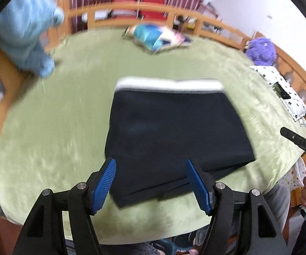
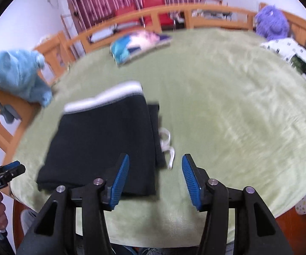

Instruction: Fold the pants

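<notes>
The dark navy pants [image 1: 174, 131] lie folded into a compact rectangle on the green blanket [image 1: 57, 127], white waistband [image 1: 169, 85] at the far edge. My left gripper [image 1: 150, 184] is open and empty, raised above the pants' near edge. In the right wrist view the pants [image 2: 104, 144] lie to the left, with a white drawstring [image 2: 167, 146] poking out at their right side. My right gripper [image 2: 155, 180] is open and empty, above the pants' near right corner. The right gripper also shows at the left wrist view's right edge [image 1: 301, 144].
A light blue garment [image 1: 25, 31] hangs on the wooden bed rail [image 1: 153, 6] at left. A colourful cushion [image 1: 157, 36] lies at the far side. A purple plush [image 1: 261, 51] and a white patterned pillow [image 1: 280, 89] sit at right.
</notes>
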Demonstrator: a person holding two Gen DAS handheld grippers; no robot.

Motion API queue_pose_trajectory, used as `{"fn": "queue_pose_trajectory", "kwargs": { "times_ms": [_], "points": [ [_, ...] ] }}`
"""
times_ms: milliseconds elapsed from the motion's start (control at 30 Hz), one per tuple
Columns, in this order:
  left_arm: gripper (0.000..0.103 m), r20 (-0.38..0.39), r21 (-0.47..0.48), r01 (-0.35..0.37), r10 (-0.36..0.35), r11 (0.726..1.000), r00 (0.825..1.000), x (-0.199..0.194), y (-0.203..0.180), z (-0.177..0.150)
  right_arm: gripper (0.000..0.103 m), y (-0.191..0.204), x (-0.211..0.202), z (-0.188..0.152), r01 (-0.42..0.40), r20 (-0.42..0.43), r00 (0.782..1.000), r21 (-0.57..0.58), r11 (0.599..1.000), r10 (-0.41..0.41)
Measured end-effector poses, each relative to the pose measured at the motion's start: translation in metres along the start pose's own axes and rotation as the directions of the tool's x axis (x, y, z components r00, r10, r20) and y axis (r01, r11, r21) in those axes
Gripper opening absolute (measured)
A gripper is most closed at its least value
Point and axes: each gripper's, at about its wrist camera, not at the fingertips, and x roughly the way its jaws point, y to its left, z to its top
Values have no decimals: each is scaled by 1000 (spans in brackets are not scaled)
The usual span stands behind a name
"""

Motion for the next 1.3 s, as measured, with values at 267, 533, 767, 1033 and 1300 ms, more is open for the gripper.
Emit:
{"fn": "queue_pose_trajectory", "kwargs": {
  "times_ms": [267,533,767,1033,1300],
  "points": [
    [83,116,52,-41,35,998,993,-58,-55,16,63,23,-80,20,66,119,991,-47,997,-60],
    [93,172,15,-35,32,999,985,-85,-75,6,99,34,-121,0,142,197,973,-89,986,-122],
    [93,204,43,-43,33,998,979,-101,-89,0,100,29,-132,-7,101,183,979,-58,993,-88],
    [93,205,43,-49,39,998,978,-102,-91,-1,100,27,-138,-11,94,186,979,-52,994,-83],
    [93,199,34,-48,40,998,979,-104,-87,-3,100,24,-138,-11,98,182,979,-47,994,-88]
  ]
}}
